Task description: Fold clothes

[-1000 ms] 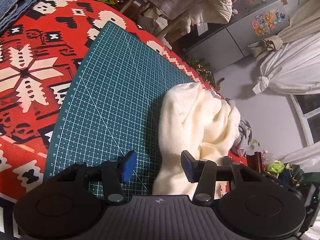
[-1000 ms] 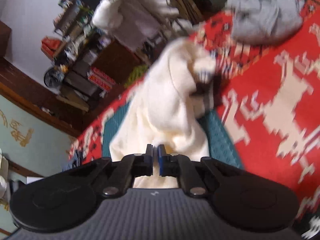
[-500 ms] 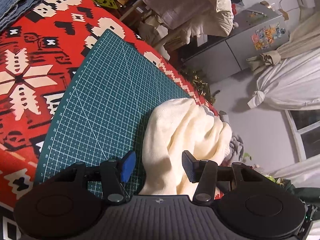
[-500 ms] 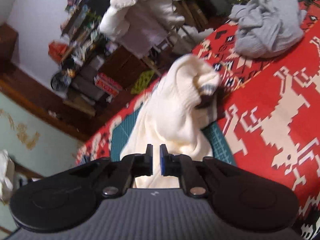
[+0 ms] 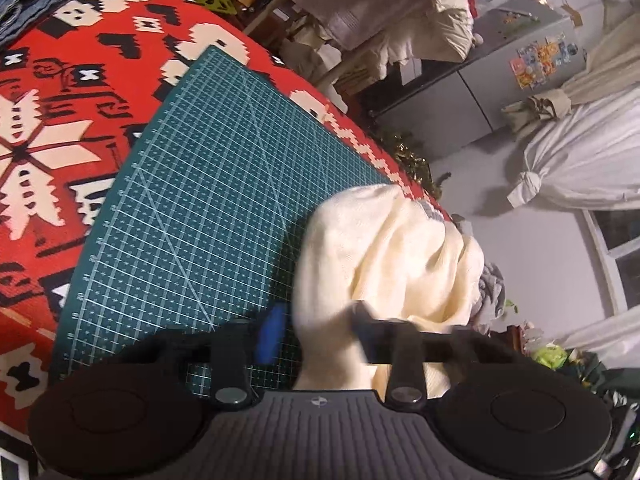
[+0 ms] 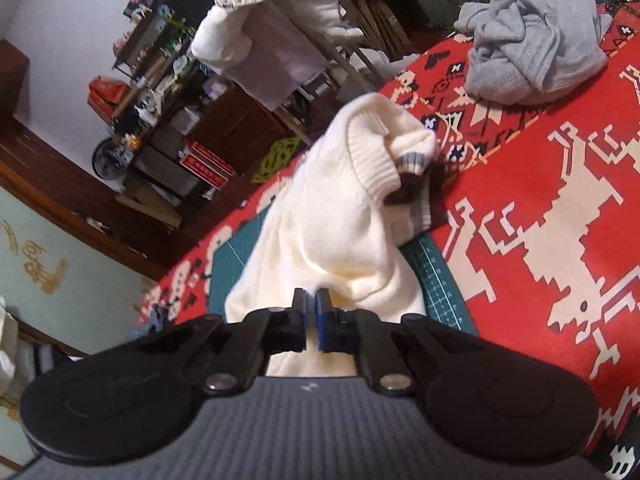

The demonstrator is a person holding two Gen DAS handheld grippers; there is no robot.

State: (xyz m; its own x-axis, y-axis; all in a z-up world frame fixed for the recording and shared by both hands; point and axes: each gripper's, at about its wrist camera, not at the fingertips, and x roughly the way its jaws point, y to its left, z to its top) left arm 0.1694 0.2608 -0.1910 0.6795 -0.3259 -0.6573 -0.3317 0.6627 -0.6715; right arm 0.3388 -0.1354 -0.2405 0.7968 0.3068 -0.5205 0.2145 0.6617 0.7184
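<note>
A red patterned cloth (image 5: 60,128) covers the worktop, with a green cutting mat (image 5: 200,200) on it. A cream sweater (image 6: 332,232) lies bunched on the mat's edge, part lifted. The right gripper (image 6: 311,320) has its fingers nearly closed, pinching the sweater. The left gripper (image 5: 316,332) has its fingers wide apart around the sweater's edge. A grey garment (image 6: 532,40) lies beyond.

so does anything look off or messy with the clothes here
The cream sweater is bunched rather than flat, hanging over the green cutting mat's edge. The right gripper pinches it; the left gripper is open. A grey garment lies crumpled behind.
</note>
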